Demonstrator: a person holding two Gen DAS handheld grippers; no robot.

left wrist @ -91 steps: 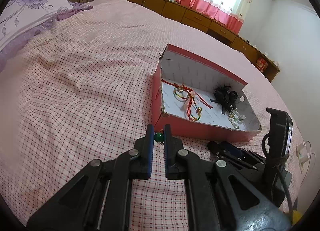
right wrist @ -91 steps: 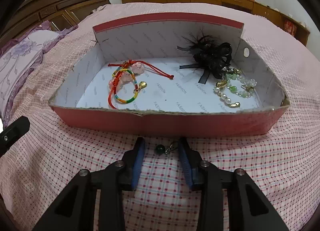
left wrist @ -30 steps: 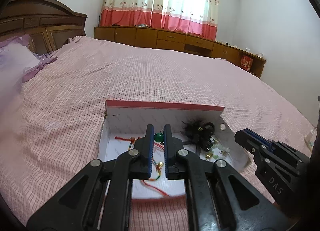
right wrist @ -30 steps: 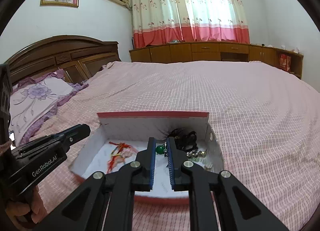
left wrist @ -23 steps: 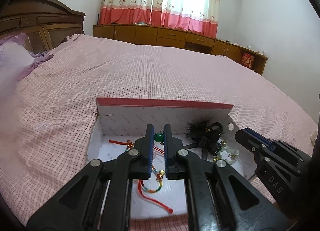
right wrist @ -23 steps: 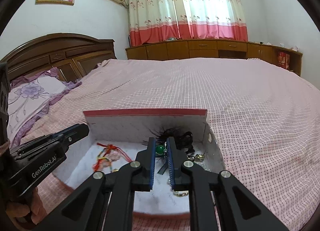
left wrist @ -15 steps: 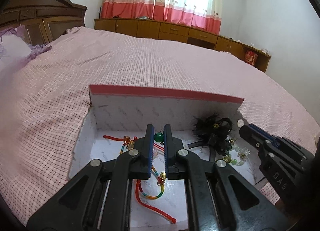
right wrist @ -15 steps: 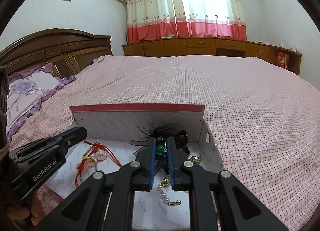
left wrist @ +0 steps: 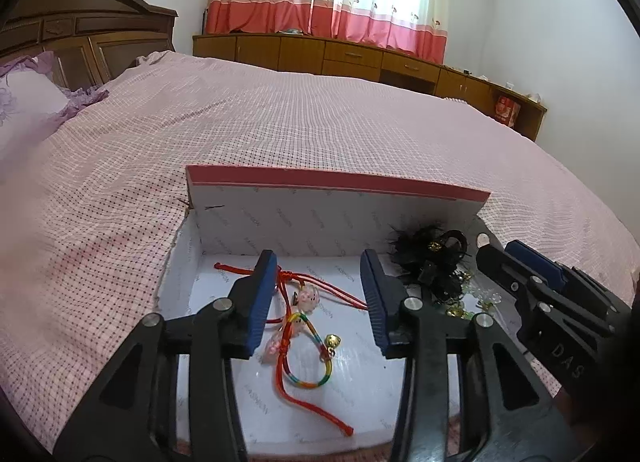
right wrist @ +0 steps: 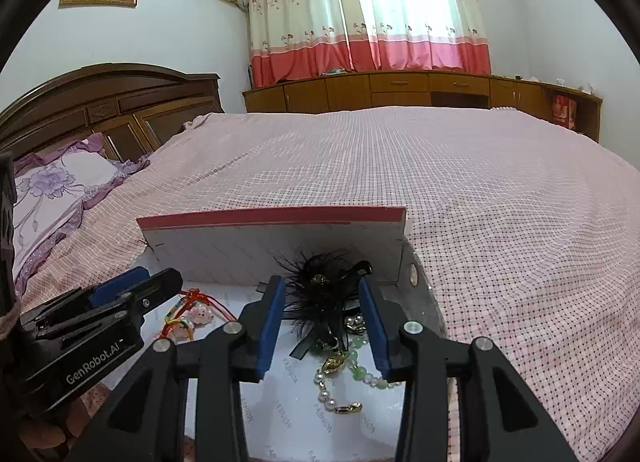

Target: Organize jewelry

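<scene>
- Lying on a pink checked bedspread, the red box has its long axis running left to right, its tall back wall on the far side and its white floor open to both cameras.
- On the left part of the floor, the red cord bracelet stretches mostly left to right, while the rainbow bracelet beside it loops from far to near, a gold bell at its right edge.
- On the right part, the black feather clip sits against the back wall, and the pearl and green bead bracelet trails from it toward the near side.
- The left gripper has just been opening; its blue pads now stand apart with nothing pressed between them.
- Seen through that gap, the two cord bracelets lie on the floor below, the red cord passing behind the left pad.
- The right gripper has likewise just been opening and grips nothing.
- Between its pads, lower down, lie the feather clip and the beads; a small green bead rests just under the black ribbon.
- Whether either gripper touches the box floor cannot be told.
</scene>
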